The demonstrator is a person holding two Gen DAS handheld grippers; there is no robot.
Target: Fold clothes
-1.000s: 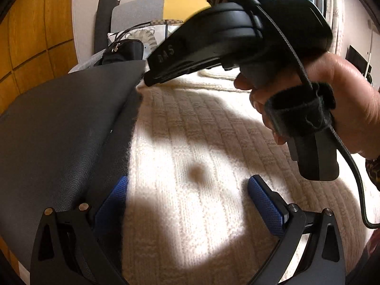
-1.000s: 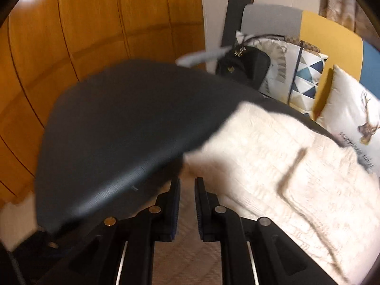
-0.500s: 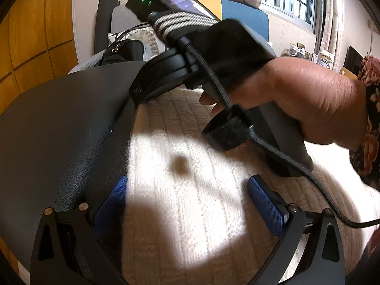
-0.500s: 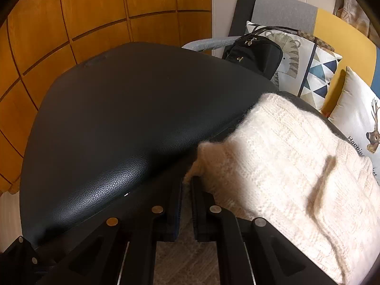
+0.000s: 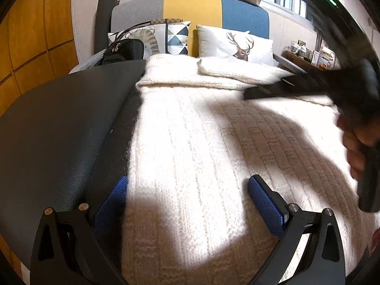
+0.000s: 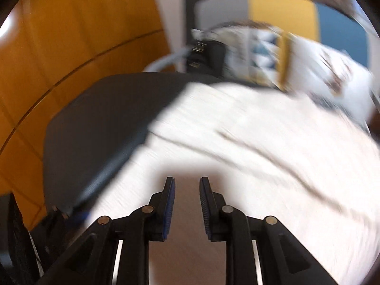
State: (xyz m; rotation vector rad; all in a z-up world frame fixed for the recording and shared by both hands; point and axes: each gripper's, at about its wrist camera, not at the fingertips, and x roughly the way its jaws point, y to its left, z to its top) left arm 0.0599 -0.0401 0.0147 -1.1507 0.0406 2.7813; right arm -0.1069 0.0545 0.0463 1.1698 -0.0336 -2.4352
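Note:
A cream knitted sweater [image 5: 201, 147] lies flat on a black leather surface [image 5: 59, 128], with a folded sleeve [image 5: 237, 71] across its far end. My left gripper [image 5: 187, 190] hovers low over the near part of the sweater, open wide; its left pad sits over the sweater's left edge. A hand [image 5: 356, 147] holds my right gripper [image 5: 249, 93] at the right, blurred, above the sweater. In the right wrist view the right gripper [image 6: 187, 185] shows a narrow gap. Its jaws are opening with nothing between them, above the blurred sweater [image 6: 261, 147].
A sofa [image 5: 192, 9] with a grey, yellow and blue back stands behind, with patterned cushions [image 5: 235, 42] and a black handbag [image 5: 123, 52]. Wood panelling [image 5: 35, 47] runs along the left. A shelf with small items [image 5: 306, 54] is at the far right.
The right gripper swung from above the sweater's left corner to the right side, and its near-shut jaws have parted a little. The left gripper has not moved.

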